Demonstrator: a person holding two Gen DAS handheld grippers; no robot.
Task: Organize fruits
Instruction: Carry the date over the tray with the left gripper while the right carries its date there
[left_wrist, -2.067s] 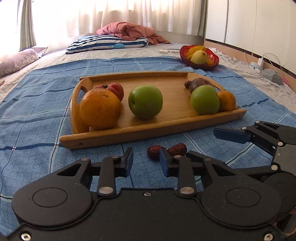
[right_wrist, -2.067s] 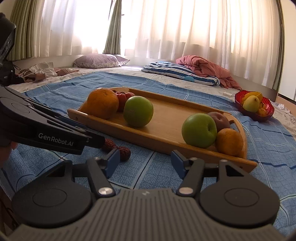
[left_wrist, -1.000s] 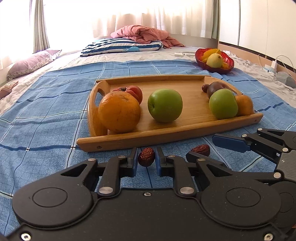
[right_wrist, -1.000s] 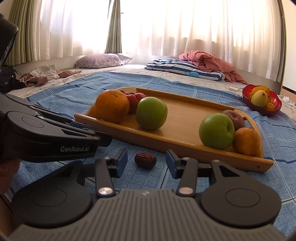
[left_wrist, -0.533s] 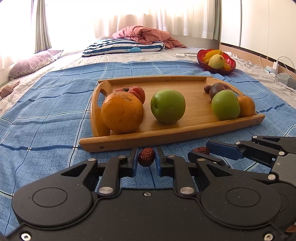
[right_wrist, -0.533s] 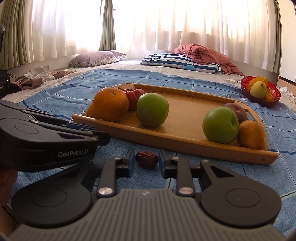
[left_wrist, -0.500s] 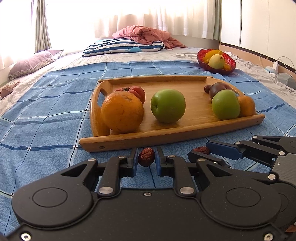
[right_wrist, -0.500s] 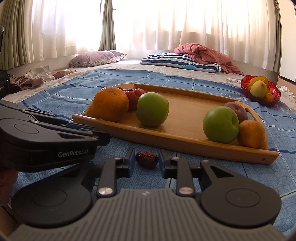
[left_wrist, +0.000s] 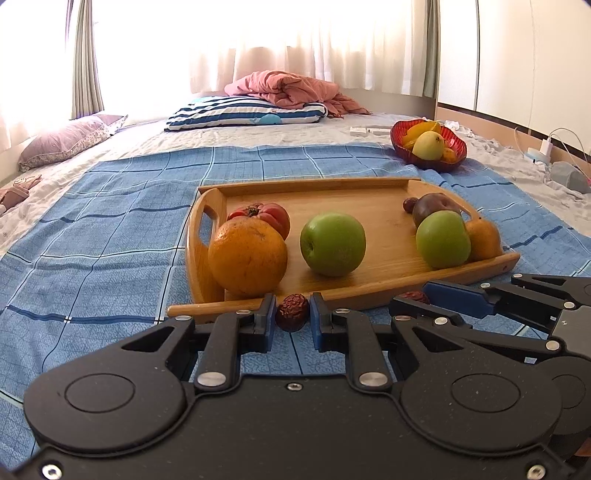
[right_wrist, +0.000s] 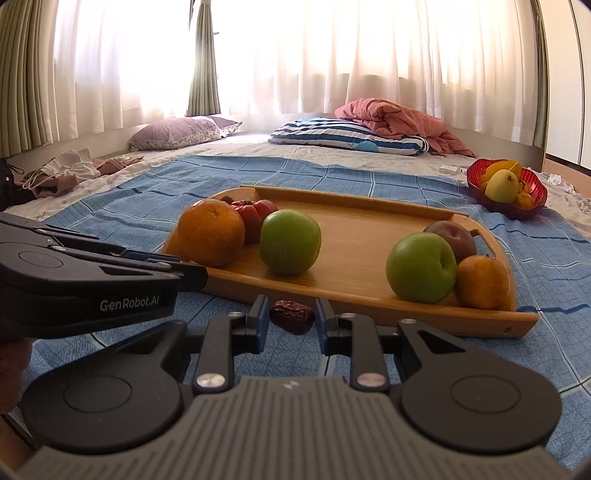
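My left gripper (left_wrist: 293, 318) is shut on a wrinkled red date (left_wrist: 293, 316), held just in front of the wooden tray (left_wrist: 373, 291). My right gripper (right_wrist: 290, 318) is shut on a second red date (right_wrist: 291, 316); it also shows at the right of the left wrist view (left_wrist: 415, 296). On the tray lie an orange (left_wrist: 247, 257), a tomato (left_wrist: 266, 216), two green apples (left_wrist: 332, 243) (left_wrist: 442, 240), a dark plum (left_wrist: 434, 206) and a small orange fruit (left_wrist: 483, 239).
A red bowl (left_wrist: 428, 147) of yellow fruit stands beyond the tray at the right. Everything rests on a blue checked cloth (left_wrist: 110, 229) over a bed, with pillows and a pink blanket (left_wrist: 291, 88) at the back. Cables and a charger (left_wrist: 546, 147) lie far right.
The right gripper's jaws closed onto the date that lay between them on the cloth. The left gripper kept its hold on its date, and the view has crept slightly nearer the tray.
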